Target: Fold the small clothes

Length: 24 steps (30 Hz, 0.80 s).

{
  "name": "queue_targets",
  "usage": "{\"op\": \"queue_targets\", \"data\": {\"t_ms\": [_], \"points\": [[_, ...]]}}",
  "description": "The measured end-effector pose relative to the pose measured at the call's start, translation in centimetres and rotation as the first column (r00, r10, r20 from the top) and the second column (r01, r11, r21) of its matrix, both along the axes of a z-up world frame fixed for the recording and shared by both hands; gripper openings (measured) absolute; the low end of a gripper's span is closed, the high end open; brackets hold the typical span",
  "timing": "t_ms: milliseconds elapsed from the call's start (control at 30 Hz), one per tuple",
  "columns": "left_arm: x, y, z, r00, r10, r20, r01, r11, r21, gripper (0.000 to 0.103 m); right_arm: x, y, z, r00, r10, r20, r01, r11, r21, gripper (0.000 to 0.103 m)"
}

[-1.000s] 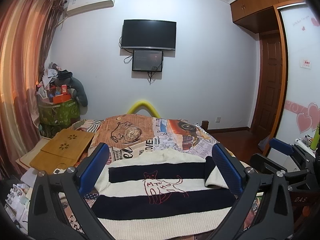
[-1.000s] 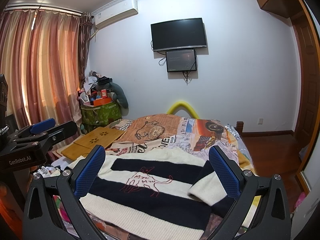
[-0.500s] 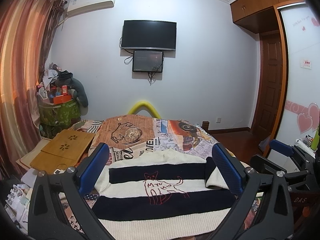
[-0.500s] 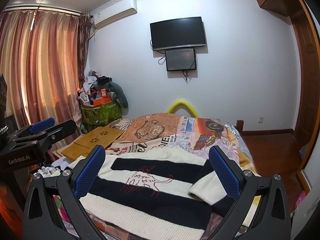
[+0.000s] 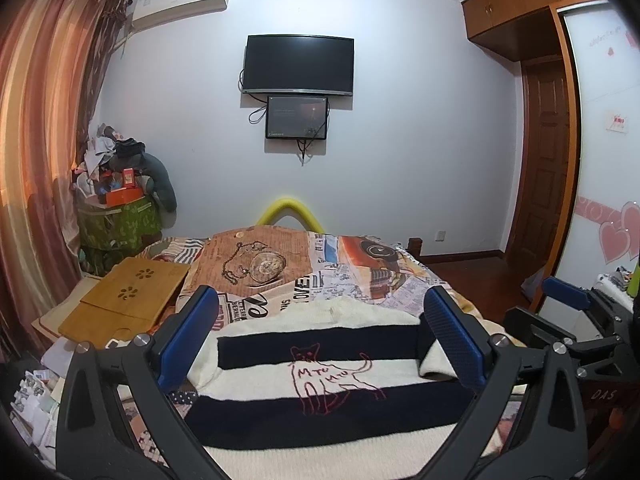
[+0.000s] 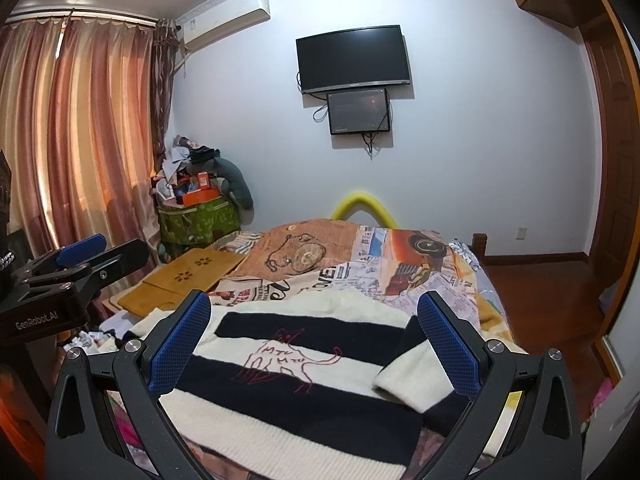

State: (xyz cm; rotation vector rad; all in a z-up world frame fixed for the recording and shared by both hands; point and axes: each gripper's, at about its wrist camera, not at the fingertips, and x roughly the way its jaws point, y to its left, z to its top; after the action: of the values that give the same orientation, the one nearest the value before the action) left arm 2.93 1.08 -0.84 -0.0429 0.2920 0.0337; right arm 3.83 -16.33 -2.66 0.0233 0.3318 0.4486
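While the striped sweater (image 5: 320, 384) lies flat on the bed (image 5: 360, 276) (right sleeve (image 6: 416, 380) already folded in), left gripper (image 5: 320, 340) and right gripper (image 6: 316, 344) hover, jaws spread, empty. Recommended: pinch the hem corners evenly, fold upward.

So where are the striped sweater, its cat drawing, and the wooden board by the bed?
striped sweater (image 5: 280, 412), left wrist view, on its lower dark stripe.
cat drawing (image 6: 284, 360), right wrist view, on the cat's body.
wooden board (image 5: 124, 300), left wrist view, on its top face.
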Motion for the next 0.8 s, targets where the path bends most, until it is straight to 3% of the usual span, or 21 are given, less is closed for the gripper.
{"op": "queue_targets", "data": {"t_ms": [233,500,700,800], "points": [[4.9,1.2,-1.0,0.999,0.008,-0.038,-0.007,0.999,0.032,0.103,3.6,-0.2,-0.6,0.999,-0.028,-0.015,0.028,0.999,-0.018,0.103],[14.7,4.4,-3.7,0.988,0.007,-0.156,0.003,0.998,0.061,0.103,10.7,-0.9,-2.6,0.993,-0.076,-0.087,0.07,0.995,-0.07,0.103],[23.4,7.6,-7.5,0.947,-0.036,-0.32,0.07,0.993,0.093,0.103,16.6,-2.2,-4.9,0.981,-0.067,-0.184,0.047,0.993,-0.107,0.103],[27.6,9.2,-10.6,0.9,-0.056,-0.432,0.1,0.992,0.079,0.103,19.9,-3.0,-6.6,0.961,-0.035,-0.276,0.002,0.993,-0.119,0.103]]}}
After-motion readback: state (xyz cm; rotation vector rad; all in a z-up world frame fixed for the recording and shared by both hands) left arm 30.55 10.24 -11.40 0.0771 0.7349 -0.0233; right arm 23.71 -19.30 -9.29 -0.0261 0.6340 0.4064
